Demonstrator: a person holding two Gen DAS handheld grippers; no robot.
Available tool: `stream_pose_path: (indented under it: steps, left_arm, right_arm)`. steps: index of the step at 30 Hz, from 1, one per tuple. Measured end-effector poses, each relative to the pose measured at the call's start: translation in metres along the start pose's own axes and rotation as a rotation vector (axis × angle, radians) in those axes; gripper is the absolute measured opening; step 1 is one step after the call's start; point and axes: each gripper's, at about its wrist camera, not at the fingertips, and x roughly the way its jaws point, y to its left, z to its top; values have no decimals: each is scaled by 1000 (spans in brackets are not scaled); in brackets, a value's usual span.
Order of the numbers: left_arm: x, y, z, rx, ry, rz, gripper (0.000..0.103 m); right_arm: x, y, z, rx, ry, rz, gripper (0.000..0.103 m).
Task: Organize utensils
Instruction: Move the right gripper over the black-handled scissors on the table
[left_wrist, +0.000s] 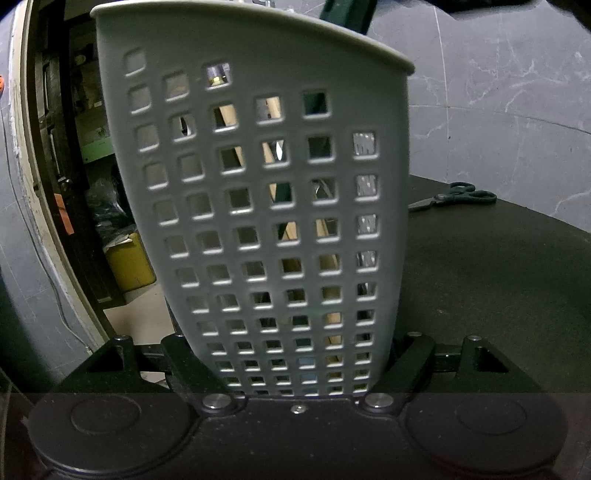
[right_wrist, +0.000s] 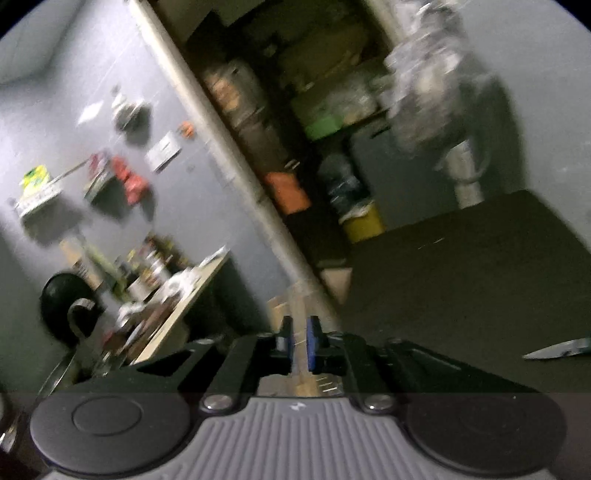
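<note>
Your left gripper (left_wrist: 295, 369) is clamping the grey perforated utensil holder (left_wrist: 258, 206) by its lower walls, jaws set wide around it, holder standing nearly upright and tilting slightly. Through its square holes you're seeing wooden handles (left_wrist: 330, 266) and a dark green utensil (left_wrist: 282, 192) sitting inside. The holder is sitting at the near edge of the black table (left_wrist: 480, 295). Scissors (left_wrist: 452, 197) are lying flat on that table, well apart to the right of the holder.

Your right gripper (right_wrist: 299, 345) is holding nothing: blue pads (right_wrist: 313, 343) standing slightly apart, narrow gap showing between them. It's pointing past the table edge at a blurred doorway. A knife (right_wrist: 557, 349) is lying on the table at the right.
</note>
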Motion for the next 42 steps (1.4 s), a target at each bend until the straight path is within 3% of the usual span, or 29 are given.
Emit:
stream_pose_path:
  steps: [1, 3, 11, 16, 28, 42]
  left_arm:
    - [0, 0, 0, 0, 0, 0, 80]
    - [0, 0, 0, 0, 0, 0, 80]
    - [0, 0, 0, 0, 1, 1, 80]
    - [0, -1, 0, 2, 0, 3, 80]
    - [0, -2, 0, 4, 1, 3, 81]
    - [1, -2, -1, 3, 1, 3, 80]
  right_arm:
    - [-5, -9, 0, 14, -20, -29, 35]
    - [-17, -30, -2, 48, -54, -93, 45]
    - [-35, -121, -28, 154, -127, -366, 70]
    - [-30, -157, -50, 222, -128, -463, 83]
    - [-17, -187, -81, 311, -94, -532, 98]
    - [-11, -192, -94, 310, -49, -628, 103]
